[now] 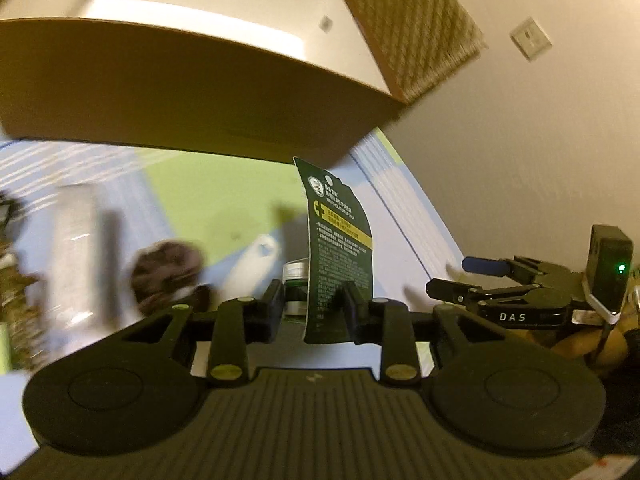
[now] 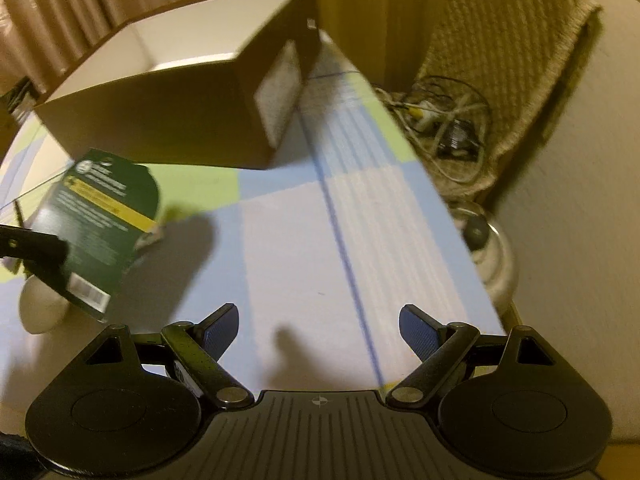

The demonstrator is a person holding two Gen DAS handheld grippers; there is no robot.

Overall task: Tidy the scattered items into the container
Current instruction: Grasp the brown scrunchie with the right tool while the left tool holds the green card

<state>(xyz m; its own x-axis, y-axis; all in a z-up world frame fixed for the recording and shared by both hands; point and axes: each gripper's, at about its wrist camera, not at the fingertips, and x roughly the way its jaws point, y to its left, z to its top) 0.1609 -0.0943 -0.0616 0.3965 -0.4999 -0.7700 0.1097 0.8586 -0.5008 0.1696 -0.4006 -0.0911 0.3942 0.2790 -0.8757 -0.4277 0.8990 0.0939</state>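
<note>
My left gripper (image 1: pixel 312 312) pinches a dark green sachet (image 1: pixel 340 248) by its bottom edge, lifted off the table (image 2: pixel 304 248), the box (image 2: pixel 168 120) at twelve o'clock. It looks light, thin and floppy, likely slick. My right gripper (image 2: pixel 320 328) gapes empty.

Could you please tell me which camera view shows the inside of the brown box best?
The right wrist view: it looks down into the box, showing its white inner walls and floor. The left wrist view shows only its blurred outer wall and a strip of white interior, behind the sachet held in the left tongs.
</note>
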